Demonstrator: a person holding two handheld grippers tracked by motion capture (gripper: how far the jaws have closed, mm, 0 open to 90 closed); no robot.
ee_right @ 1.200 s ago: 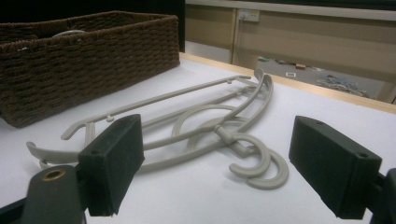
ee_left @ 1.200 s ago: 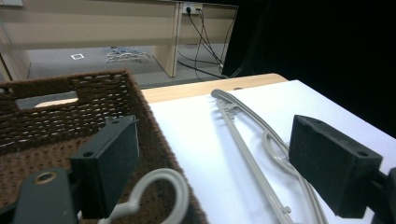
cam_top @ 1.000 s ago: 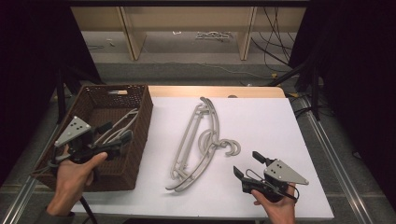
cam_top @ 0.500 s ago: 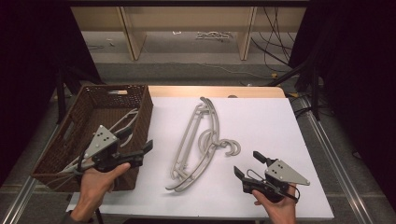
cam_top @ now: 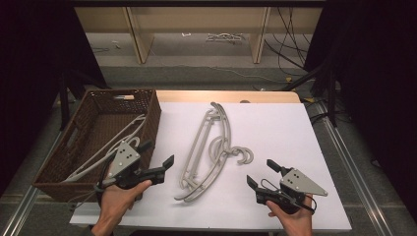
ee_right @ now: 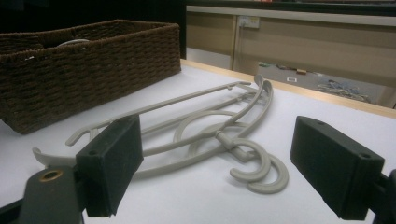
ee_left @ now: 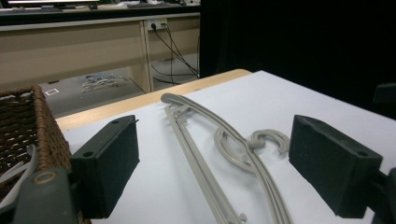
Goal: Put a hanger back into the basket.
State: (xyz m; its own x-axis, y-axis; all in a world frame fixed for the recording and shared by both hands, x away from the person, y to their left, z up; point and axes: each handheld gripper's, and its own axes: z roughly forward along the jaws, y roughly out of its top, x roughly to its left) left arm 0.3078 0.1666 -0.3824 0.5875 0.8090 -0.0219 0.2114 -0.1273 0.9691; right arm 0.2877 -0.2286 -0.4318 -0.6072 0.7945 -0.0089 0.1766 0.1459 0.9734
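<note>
Two grey plastic hangers (cam_top: 227, 135) lie stacked on the white table sheet (cam_top: 275, 128), hooks toward the right. My left gripper (cam_top: 158, 153) hovers open just past the front right corner of a brown wicker basket (cam_top: 152, 110), its jaws pointing at the hangers' lower end. In the left gripper view the hangers (ee_left: 196, 112) lie ahead between the two spread pads (ee_left: 109, 163). My right gripper (cam_top: 260, 172) rests open near the table's front, just right of the hooks. The right gripper view shows the hooks (ee_right: 243, 147) close ahead, with nothing between the jaws.
Another pale hanger (cam_top: 110, 145) lies inside the basket, whose woven wall (ee_right: 93, 65) stands beyond the stacked hangers. A wooden table edge (cam_top: 221, 96) runs behind the sheet. Shelving and loose cables (cam_top: 290, 29) fill the floor area at the back.
My left gripper has swung right, from over the basket to beyond its front right corner, toward the hangers. The right gripper and the hangers have stayed put.
</note>
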